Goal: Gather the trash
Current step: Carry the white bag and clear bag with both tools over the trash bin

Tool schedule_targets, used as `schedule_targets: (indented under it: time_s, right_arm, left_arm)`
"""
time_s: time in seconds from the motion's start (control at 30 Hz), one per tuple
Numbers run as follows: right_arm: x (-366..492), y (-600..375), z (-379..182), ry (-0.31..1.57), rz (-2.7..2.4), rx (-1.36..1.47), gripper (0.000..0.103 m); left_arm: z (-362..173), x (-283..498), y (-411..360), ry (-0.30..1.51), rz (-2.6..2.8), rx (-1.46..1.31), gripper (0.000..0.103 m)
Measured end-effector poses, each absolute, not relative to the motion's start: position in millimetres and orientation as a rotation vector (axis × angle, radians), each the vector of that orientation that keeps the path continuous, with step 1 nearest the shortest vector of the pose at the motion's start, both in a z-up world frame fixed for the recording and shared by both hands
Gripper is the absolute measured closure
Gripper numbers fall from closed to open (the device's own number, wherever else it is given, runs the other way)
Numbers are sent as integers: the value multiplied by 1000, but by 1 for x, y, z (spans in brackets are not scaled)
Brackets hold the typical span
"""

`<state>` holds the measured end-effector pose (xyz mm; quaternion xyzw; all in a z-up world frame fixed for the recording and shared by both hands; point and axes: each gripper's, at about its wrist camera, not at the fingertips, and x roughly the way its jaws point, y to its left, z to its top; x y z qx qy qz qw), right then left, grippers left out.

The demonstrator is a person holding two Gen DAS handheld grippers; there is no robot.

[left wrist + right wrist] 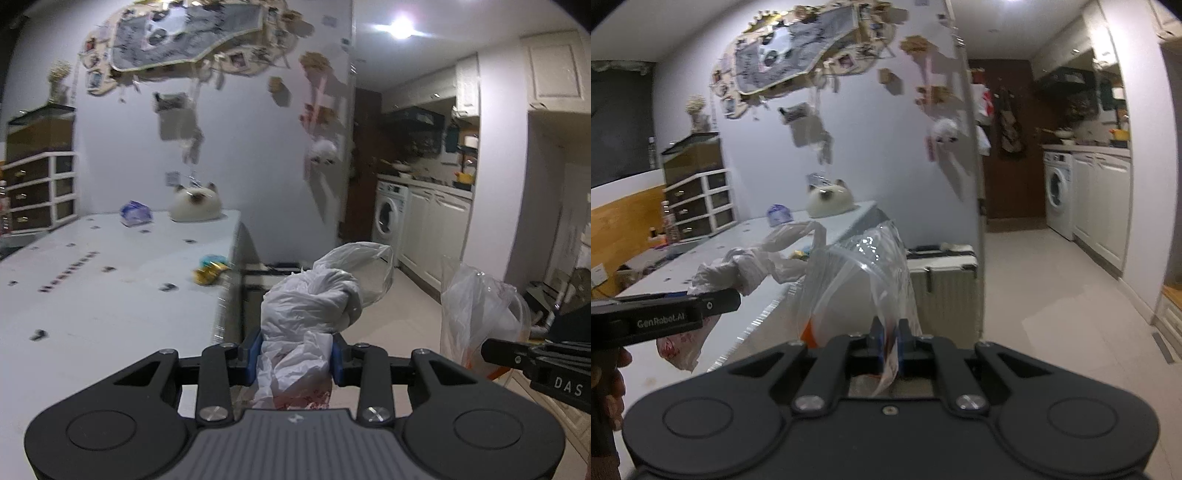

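My left gripper (294, 356) is shut on a crumpled white plastic bag (314, 295), held up in the air to the right of the white table (92, 295). The bag also shows in the right wrist view (753, 266). My right gripper (890, 343) is shut on a clear plastic bag (864, 280) with an orange patch, beside the table's edge. That clear bag shows at the right of the left wrist view (476, 314). A yellow and teal wrapper (210, 271) lies near the table's right edge. A blue and white packet (136, 213) lies at the table's far end.
A cat-shaped white object (195, 203) sits at the far end of the table. A silver case (942, 284) stands on the floor beyond the table. A drawer unit (40, 188) stands at far left. A washing machine (388, 214) and kitchen cabinets line the right side.
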<state>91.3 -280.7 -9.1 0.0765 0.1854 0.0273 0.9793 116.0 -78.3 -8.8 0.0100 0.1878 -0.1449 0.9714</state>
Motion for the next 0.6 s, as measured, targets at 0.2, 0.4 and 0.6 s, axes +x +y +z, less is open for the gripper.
schedule_targets:
  time_s: [0.2, 0.4, 0.6]
  right_arm:
    - [97, -314, -41, 422, 4, 185, 96]
    - [114, -340, -93, 508, -22, 231, 96]
    - [134, -364, -162, 621, -48, 295, 96]
  left_arm:
    - [-43, 136, -115, 453, -345, 40, 66]
    - [-91, 163, -145, 548, -370, 56, 66]
    - [-156, 202, -160, 673, -351, 65, 66]
